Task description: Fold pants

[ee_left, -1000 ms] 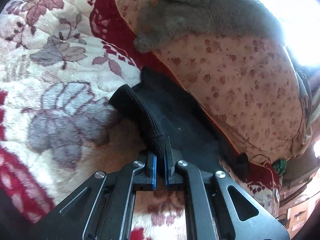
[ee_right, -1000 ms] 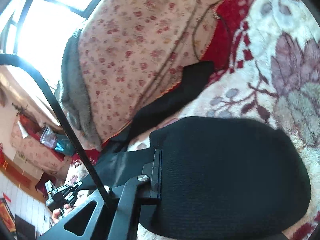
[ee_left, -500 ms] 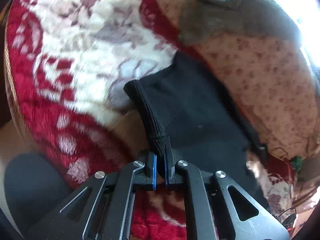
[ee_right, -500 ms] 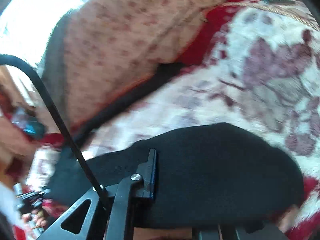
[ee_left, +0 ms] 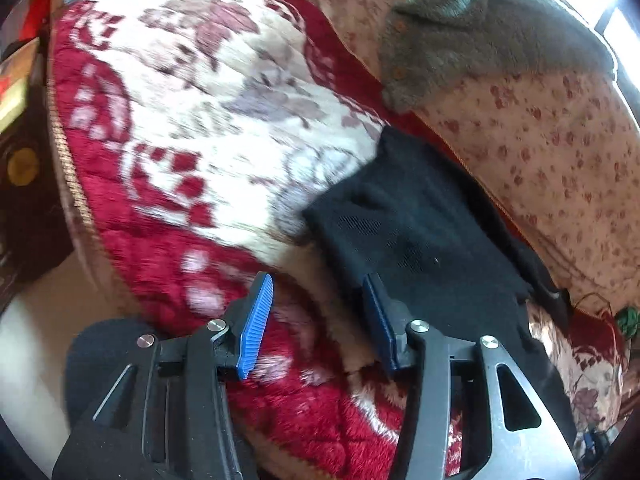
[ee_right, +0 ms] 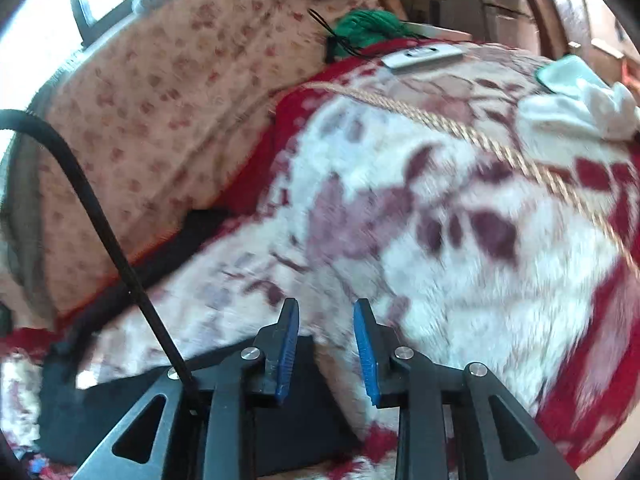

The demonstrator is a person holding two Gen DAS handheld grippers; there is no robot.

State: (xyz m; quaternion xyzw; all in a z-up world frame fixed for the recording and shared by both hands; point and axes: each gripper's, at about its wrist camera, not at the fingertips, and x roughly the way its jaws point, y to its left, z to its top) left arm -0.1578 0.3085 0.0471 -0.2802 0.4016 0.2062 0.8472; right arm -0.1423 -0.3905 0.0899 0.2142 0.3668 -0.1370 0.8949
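The black pants [ee_left: 420,232] lie folded on the red and white floral blanket [ee_left: 224,120], next to the cream flowered quilt [ee_left: 560,152]. My left gripper [ee_left: 318,316] hovers at their near edge, its jaws opening. Only blanket shows between the blue pads, and the right pad [ee_left: 378,320] sits against the pants' edge without gripping it. In the right wrist view the pants [ee_right: 120,412] lie low and left, partly under the fingers. My right gripper [ee_right: 326,344] is over bare blanket [ee_right: 460,240], jaws opening with nothing between them.
A grey knitted garment [ee_left: 492,28] rests on the quilt. Green yarn [ee_right: 368,28], a flat grey device [ee_right: 424,56] and a white cloth [ee_right: 576,104] lie at the blanket's far end. A black cable [ee_right: 92,208] crosses the right view. The bed's edge drops off at left [ee_left: 68,184].
Both grippers were shut on the pants and have let go; their jaws now stand apart. The pants have come down flat on the blanket. The right gripper has swung off them onto bare blanket.
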